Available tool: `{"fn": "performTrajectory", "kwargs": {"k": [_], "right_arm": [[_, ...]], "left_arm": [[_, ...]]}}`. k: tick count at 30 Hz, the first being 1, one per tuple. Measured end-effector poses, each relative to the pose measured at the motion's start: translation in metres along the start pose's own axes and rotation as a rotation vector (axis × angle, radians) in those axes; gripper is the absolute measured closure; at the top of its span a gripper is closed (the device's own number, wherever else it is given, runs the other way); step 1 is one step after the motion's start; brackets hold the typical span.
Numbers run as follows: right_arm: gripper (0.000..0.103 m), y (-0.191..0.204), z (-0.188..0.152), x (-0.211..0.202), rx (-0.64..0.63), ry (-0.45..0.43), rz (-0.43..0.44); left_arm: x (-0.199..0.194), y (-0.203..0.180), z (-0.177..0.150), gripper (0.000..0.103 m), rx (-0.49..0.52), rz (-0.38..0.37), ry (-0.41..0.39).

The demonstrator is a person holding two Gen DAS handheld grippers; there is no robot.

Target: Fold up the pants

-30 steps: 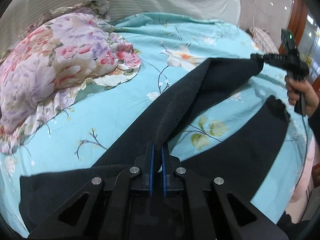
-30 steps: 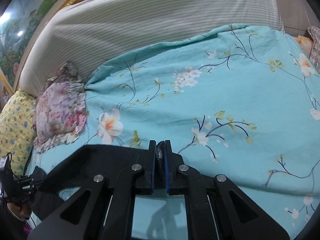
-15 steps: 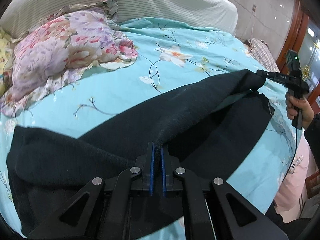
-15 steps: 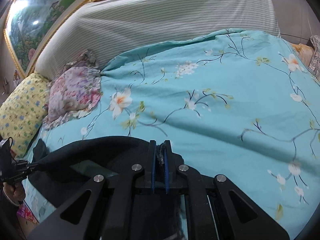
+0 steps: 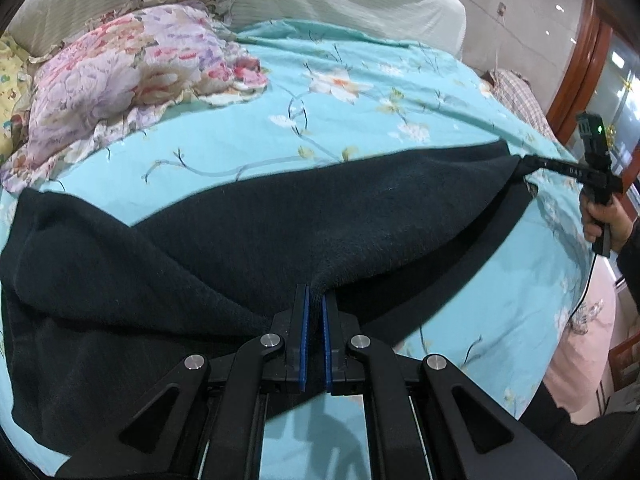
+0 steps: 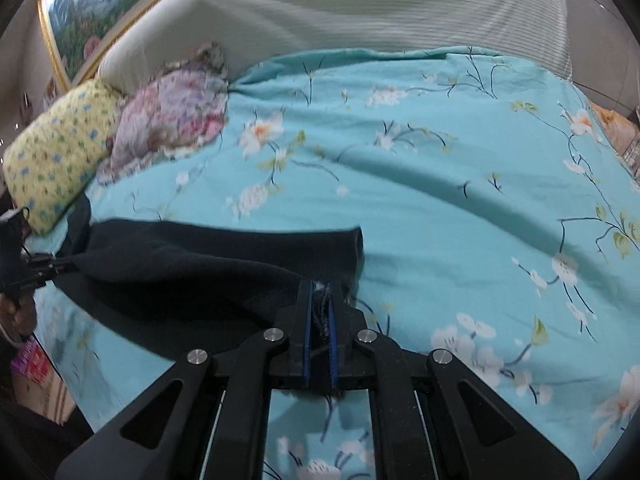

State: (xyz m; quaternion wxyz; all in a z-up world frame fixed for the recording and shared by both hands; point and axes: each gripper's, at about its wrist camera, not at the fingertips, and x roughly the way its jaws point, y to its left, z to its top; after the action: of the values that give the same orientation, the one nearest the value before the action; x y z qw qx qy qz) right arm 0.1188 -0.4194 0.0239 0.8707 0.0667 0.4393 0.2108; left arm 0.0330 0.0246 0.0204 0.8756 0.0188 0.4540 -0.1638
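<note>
Dark pants lie across a turquoise flowered bedspread, one leg folded over the other. My left gripper is shut on the fabric edge near the seat of the pants. My right gripper is shut on the leg cuff, with threads showing between its blue pads. In the left wrist view the right gripper pinches the far cuff at the right, a hand on its handle. In the right wrist view the pants stretch left to the left gripper.
A pink-and-purple floral pillow and a yellow patterned pillow lie at the head of the bed, against a striped headboard. A framed painting hangs above. The bed's near edge drops off at the right, beside a pink sheet.
Both grippers carried the lifted pant leg across over the other leg. The raised fabric has come down lower and now covers most of the lower leg. Both stayed shut on the cloth.
</note>
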Motion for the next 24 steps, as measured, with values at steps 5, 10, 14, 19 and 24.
{"fn": "performTrajectory", "kwargs": {"k": [5,10,14,19,24], "right_arm": [[0.095,0.0,-0.004,0.003,-0.031,0.029,-0.032],[0.095,0.006,-0.009,0.003,-0.061,0.048,-0.053],[0.095,0.005,-0.015,-0.003,-0.053,0.052,-0.051],[0.093,0.004,-0.02,-0.002,-0.011,0.08,-0.052],[0.04,0.021,-0.019,-0.016,0.004,0.027,-0.086]], "left_arm": [[0.01,-0.001,-0.014,0.099,0.008,-0.001,0.03],[0.009,0.004,-0.02,0.099,-0.011,-0.011,0.025],[0.007,0.003,-0.023,0.099,-0.012,-0.015,0.017],[0.009,0.005,-0.026,0.097,-0.025,-0.027,0.043],[0.0,0.019,-0.027,0.088,-0.121,-0.062,0.059]]}}
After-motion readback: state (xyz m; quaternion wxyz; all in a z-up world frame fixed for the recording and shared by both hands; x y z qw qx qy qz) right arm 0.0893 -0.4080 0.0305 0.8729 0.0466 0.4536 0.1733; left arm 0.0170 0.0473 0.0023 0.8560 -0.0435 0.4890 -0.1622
